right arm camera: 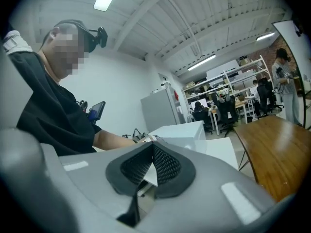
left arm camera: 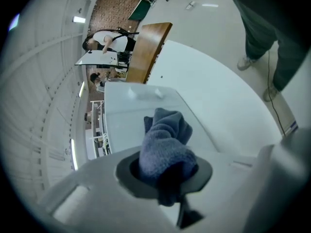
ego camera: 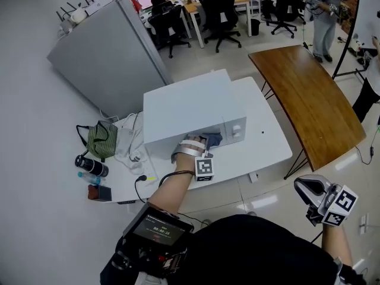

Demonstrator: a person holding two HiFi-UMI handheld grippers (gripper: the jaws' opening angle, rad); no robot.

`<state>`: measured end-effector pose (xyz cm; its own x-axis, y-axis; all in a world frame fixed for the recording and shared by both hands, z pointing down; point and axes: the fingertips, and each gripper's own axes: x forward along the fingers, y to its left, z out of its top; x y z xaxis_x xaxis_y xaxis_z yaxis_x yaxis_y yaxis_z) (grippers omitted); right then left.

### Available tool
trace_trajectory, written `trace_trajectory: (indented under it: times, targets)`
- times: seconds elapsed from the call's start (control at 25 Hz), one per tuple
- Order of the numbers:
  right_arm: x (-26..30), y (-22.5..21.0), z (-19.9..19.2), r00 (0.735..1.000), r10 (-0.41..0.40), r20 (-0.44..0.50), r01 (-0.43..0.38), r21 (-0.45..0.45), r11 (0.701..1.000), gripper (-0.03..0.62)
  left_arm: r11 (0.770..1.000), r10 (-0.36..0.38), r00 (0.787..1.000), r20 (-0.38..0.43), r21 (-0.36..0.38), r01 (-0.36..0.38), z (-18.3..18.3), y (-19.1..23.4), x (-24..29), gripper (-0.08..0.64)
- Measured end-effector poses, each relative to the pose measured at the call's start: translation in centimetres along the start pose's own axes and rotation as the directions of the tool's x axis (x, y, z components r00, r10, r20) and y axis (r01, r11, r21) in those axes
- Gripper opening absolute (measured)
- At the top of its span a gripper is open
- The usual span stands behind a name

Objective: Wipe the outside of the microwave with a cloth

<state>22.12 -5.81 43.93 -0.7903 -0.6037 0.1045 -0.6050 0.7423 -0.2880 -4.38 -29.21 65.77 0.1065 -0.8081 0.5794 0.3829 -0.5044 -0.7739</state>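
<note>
Our white table point(ego camera: 268, 142), crowded on its left

We see the microwave point(ego camera: 193, 108) standing mid-table, with a green bag point(ego camera: 101, 140) and a dark flask point(ego camera: 91, 165) lying to its left.

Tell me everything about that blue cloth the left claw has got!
The cloth is greyish blue and looks soft and fuzzy, like a towel. It is scrunched into a lump, not spread flat. The left claw is shut on one end, and the loose end sticks out past it. In the head view the bunch lies against the front of the white microwave, beside its knobs.
</note>
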Motion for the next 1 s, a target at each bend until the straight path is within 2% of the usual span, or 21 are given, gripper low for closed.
trace_trajectory:
  times: [0.12,0.36,0.44,0.52,0.56,0.64,0.8,1.0]
  targets:
    - [5.3,4.2,0.4,0.999,0.035,-0.011,-0.035,-0.033,0.999,0.005,1.000,-0.006,1.000,-0.028,-0.023,0.006,-7.1,-3.4,-1.8,0.054]
    - [14.3,12.2,-0.4,0.993,0.111,-0.042,-0.114,-0.066,0.991,0.005,0.995,-0.064,0.990,-0.124,-0.077,0.055,-22.3,-11.2,-5.5,0.054]
    - [15.6,13.5,-0.8,0.991,0.120,-0.058,-0.124,-0.066,0.990,0.005,0.992,-0.080,0.982,-0.170,-0.107,0.062,-25.9,-12.5,-6.2,0.054]
    - [16.1,14.0,-1.0,0.991,0.122,-0.062,-0.126,-0.064,0.990,0.005,0.988,-0.089,0.978,-0.188,-0.141,0.063,-27.7,-12.9,-6.8,0.054]
    - [16.1,14.1,-0.9,0.991,0.122,-0.061,-0.126,-0.063,0.990,0.005,0.987,-0.088,0.981,-0.175,-0.148,0.062,-27.5,-12.8,-7.2,0.054]
    - [15.7,13.8,-0.8,0.992,0.119,-0.051,-0.122,-0.059,0.991,0.005,0.989,-0.078,0.991,-0.111,-0.137,0.063,-24.3,-12.2,-7.8,0.054]
    - [12.5,11.6,-0.8,0.995,0.103,-0.020,-0.104,-0.047,0.994,0.005,0.995,-0.048,0.997,0.060,-0.083,0.053,-12.2,-9.3,-7.4,0.055]
    - [3.0,5.2,-1.5,1.000,0.017,0.022,-0.017,0.002,1.000,0.005,0.998,-0.036,0.984,0.176,-0.051,0.046,3.7,-2.7,-3.7,0.055]
